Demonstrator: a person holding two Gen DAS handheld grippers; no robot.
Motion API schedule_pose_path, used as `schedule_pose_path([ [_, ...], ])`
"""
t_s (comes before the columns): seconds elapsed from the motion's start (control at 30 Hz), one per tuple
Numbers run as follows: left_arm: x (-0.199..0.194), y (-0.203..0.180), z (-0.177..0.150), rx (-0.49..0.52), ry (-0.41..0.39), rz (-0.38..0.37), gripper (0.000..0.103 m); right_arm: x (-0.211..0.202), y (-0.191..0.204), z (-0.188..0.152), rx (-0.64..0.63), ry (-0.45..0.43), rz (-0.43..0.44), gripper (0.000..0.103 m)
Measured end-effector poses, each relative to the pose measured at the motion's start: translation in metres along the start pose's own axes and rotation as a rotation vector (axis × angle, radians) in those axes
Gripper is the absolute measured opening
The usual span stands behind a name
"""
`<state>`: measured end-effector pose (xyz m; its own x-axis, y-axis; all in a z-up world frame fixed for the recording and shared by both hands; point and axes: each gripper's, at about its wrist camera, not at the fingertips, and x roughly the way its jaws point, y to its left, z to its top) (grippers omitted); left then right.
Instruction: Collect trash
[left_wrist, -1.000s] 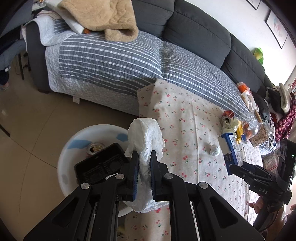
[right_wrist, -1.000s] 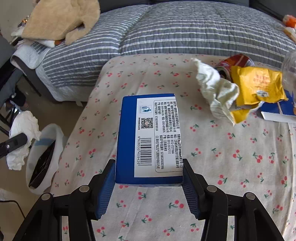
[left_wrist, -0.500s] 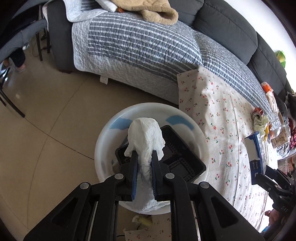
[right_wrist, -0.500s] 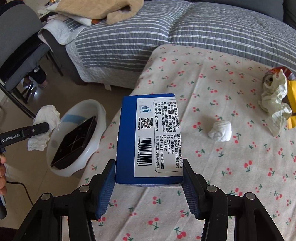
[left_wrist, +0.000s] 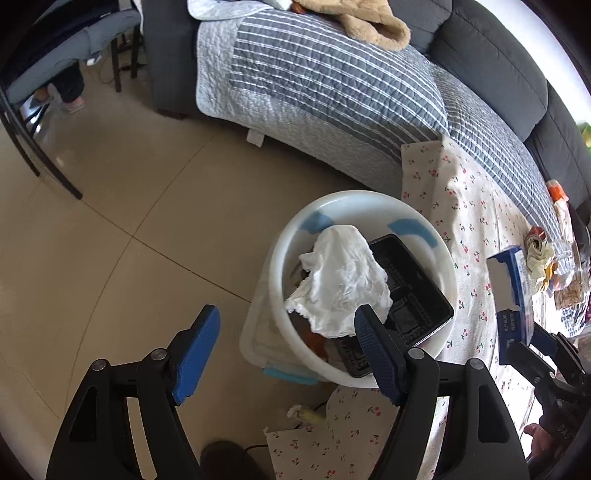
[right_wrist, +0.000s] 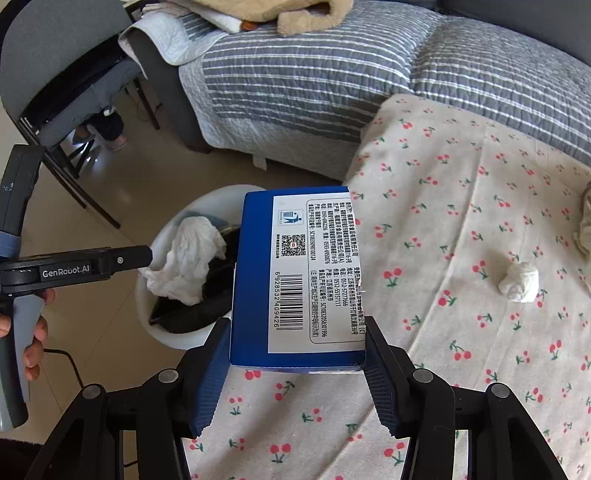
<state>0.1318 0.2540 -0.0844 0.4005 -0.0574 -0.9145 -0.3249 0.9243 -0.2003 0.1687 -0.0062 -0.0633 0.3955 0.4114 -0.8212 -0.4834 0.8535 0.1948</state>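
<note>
Opening my left claw (left_wrist: 284, 350), I have nothing between its jaws; the white tissue (left_wrist: 341, 284) lies in the white bin (left_wrist: 354, 206) on the floor. My right claw (right_wrist: 295, 373) grips the blue box (right_wrist: 299, 273) above the cherry-print counter (right_wrist: 461, 206).

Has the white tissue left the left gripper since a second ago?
Yes. The tissue has dropped from the opening left gripper into the white bin, onto the black tray.
</note>
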Motion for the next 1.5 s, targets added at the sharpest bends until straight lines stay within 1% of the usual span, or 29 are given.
schedule_pose_path([
  [0.1, -0.009, 0.017, -0.004, -0.015, -0.017, 0.006, 0.078, 0.014, 0.019, 0.010, -0.014, 0.017, 0.019, 0.059],
  [0.27, -0.021, 0.035, -0.007, -0.010, -0.038, 0.020, 0.078, 0.050, 0.051, 0.029, -0.042, 0.050, 0.023, 0.059],
  [0.37, -0.024, 0.043, -0.006, -0.009, -0.048, 0.024, 0.078, 0.075, 0.064, 0.035, -0.050, 0.092, 0.018, 0.059],
  [0.53, -0.023, 0.048, -0.005, -0.007, -0.041, 0.009, 0.078, 0.117, 0.067, 0.031, -0.051, 0.190, -0.029, 0.059],
  [0.8, -0.016, 0.044, -0.003, -0.007, -0.027, 0.003, 0.078, 0.139, 0.066, 0.035, -0.037, 0.218, -0.047, 0.059],
  [0.9, -0.017, 0.040, -0.003, 0.006, -0.031, 0.000, 0.078, 0.138, 0.067, 0.039, -0.015, 0.227, -0.045, 0.060],
  [0.97, -0.019, 0.037, -0.003, 0.015, -0.035, 0.002, 0.078, 0.137, 0.065, 0.041, 0.013, 0.238, -0.007, 0.063],
  [1.03, -0.019, 0.035, -0.004, 0.019, -0.037, 0.003, 0.078, 0.133, 0.066, 0.042, 0.037, 0.240, 0.024, 0.074],
  [1.13, -0.021, 0.032, -0.004, 0.024, -0.041, 0.003, 0.079, 0.119, 0.069, 0.043, 0.018, 0.210, 0.005, 0.075],
  [1.23, -0.023, 0.028, -0.005, 0.031, -0.048, 0.012, 0.080, 0.101, 0.066, 0.047, 0.020, 0.179, 0.006, 0.075],
  [1.3, -0.023, 0.024, -0.006, 0.038, -0.052, 0.018, 0.085, 0.087, 0.062, 0.048, 0.025, 0.154, 0.009, 0.076],
  [1.5, -0.026, 0.003, -0.007, 0.074, -0.060, 0.024, 0.089, 0.045, 0.040, 0.044, 0.043, 0.097, -0.006, 0.079],
])
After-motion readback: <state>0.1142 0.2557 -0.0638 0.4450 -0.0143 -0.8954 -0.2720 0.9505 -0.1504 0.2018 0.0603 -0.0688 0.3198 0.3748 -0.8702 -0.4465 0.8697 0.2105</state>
